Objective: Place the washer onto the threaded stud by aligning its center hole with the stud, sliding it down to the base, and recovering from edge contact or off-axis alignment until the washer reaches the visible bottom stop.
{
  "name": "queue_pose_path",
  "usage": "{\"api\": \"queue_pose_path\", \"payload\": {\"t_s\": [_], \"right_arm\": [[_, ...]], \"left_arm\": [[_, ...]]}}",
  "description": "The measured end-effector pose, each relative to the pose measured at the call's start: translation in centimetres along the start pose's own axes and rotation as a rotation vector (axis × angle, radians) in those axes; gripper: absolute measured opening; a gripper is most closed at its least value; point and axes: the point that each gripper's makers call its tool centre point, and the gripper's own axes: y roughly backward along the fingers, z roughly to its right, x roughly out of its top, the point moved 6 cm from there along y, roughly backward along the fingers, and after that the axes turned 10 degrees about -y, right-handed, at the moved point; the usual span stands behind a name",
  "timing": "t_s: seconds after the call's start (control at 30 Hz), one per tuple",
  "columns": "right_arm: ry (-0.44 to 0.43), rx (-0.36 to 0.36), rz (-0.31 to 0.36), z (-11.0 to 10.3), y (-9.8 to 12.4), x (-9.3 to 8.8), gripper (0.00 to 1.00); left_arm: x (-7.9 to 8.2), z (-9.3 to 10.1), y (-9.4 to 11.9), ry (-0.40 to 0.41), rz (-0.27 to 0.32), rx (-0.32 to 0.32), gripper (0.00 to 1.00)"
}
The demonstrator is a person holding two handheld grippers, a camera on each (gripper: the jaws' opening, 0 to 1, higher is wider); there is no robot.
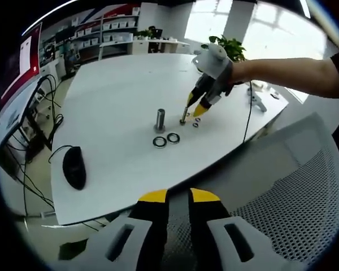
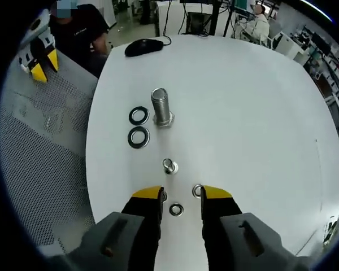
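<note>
Washer point(image 2: 176, 209) lies between the right gripper point(image 2: 181, 195) parted jaws, ungripped; left gripper point(image 1: 179, 199) jaws nearly closed, empty.

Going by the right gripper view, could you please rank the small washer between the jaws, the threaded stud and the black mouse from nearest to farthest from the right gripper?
1. Small washer: on the table between the right gripper's jaw tips.
2. Threaded stud: upright mid-table, two black washers beside it.
3. Mouse: at the table's far edge.
</note>
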Motion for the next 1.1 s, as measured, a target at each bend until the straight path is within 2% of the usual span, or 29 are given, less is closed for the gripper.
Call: {"api": "queue_pose_path", "payload": {"t_s": [0.13, 0.5, 0.9, 1.0, 1.03, 1.1], "right_arm": [[-0.032, 0.003, 0.005, 0.1, -0.2, -0.8, 0.28], [-0.049, 0.045, -0.011, -1.2, -1.4, -2.3, 0.26], [-0.004, 0.070, -0.054, -2.2, -2.2, -2.1, 0.26], [-0.008, 0.082, -0.103, -2.5, -2.5, -2.4, 0.26], [0.029, 0.071, -0.091, -2.3, -2.5, -2.0, 0.25], [0.024, 0.069, -0.107, -2.3, -2.6, -2.0, 0.24]], "left_arm": [[0.0, 0.0, 0.0, 0.001, 0.000, 0.001, 0.11], [0.1, 0.2, 0.1, -0.001, 0.001, 0.000, 0.11], [0.2, 0.2, 0.1, -0.006, 0.003, -0.003, 0.11], [0.1, 0.1, 0.1, -0.006, 0.002, -0.004, 0.11], [0.1, 0.1, 0.1, -0.006, 0.002, -0.004, 0.11], [0.1, 0.1, 0.1, -0.005, 0.002, -0.004, 0.11]]}}
